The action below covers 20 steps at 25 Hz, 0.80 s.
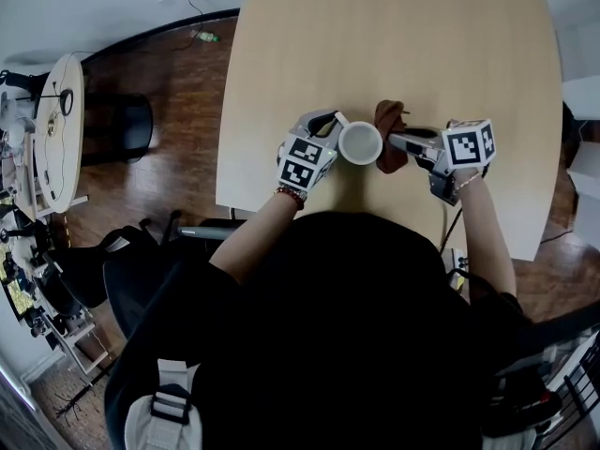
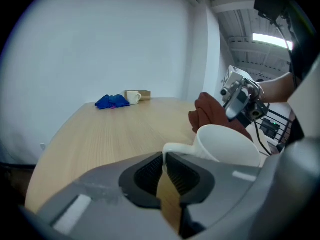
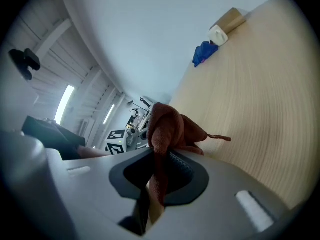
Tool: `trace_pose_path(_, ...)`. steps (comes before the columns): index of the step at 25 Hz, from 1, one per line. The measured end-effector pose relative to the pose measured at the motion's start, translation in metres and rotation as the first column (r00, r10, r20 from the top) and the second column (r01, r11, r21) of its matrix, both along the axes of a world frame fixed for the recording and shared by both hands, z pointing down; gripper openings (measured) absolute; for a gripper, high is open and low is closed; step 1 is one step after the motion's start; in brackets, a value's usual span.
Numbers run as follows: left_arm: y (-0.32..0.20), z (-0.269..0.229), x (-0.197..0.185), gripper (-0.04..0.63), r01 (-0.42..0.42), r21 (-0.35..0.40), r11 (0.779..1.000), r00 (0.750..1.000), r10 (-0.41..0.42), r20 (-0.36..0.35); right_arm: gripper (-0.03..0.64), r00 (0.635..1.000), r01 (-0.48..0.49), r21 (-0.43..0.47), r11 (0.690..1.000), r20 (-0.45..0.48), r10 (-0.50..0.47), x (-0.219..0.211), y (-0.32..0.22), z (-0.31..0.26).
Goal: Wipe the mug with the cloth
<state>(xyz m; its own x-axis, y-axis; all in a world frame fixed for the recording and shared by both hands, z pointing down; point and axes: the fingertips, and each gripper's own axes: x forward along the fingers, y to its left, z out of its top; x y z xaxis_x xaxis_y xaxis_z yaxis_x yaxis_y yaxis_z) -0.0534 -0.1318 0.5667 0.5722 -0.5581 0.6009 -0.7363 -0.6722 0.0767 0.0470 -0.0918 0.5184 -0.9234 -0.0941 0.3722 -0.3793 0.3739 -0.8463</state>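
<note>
- Head view: the left gripper point(image 1: 330, 131) is the leftmost of the task's things, over the near part of the light wooden worktop point(image 1: 394, 45).
- In the left gripper view its 2 jaws are pinched narrow on the thin handle of the white mug point(image 2: 227, 145).
- The mug is between the 2 grippers with its mouth facing up. I cannot tell whether it rests on the worktop or is lifted.
- Just right of the mug, the brown cloth point(image 1: 389, 135) is bunched against the mug's right side.
- The right gripper point(image 1: 401, 142) is at the far right. In the right gripper view its jaws are clamped together on a fold of the cloth, which bulges out beyond them.
- At the worktop's far end, well apart from all this, the left gripper view shows a blue rag point(image 2: 111, 101), a small cup point(image 2: 133, 97) and a cardboard box point(image 2: 144, 94).
</note>
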Motion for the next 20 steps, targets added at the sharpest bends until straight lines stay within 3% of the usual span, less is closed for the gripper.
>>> trace_pose_path(5,0.002,-0.001,-0.007,0.032,0.089,-0.007,0.996,0.996,-0.089,-0.026,0.055,0.997,-0.073,-0.042,0.996,-0.013,0.073,0.000,0.006,0.002)
trace_pose_path(7,0.003,-0.001,-0.008,0.032,0.108,-0.004,0.994,0.994,-0.109,-0.029,0.055,0.997,-0.069,-0.009,0.998,-0.016,0.069,-0.005,0.003,0.001)
trace_pose_path(16,0.004,-0.004,-0.002,0.028,0.128,0.002,0.992,0.992,-0.128,-0.014,0.055,0.982,-0.082,-0.016,0.997,-0.174,0.078,-0.003,0.000,0.049)
trace_pose_path(20,0.005,-0.001,-0.003,0.025,0.146,-0.012,0.989,0.989,-0.147,-0.021,0.055,0.975,-0.116,-0.007,0.993,-0.192,0.113,-0.001,0.000,0.054)
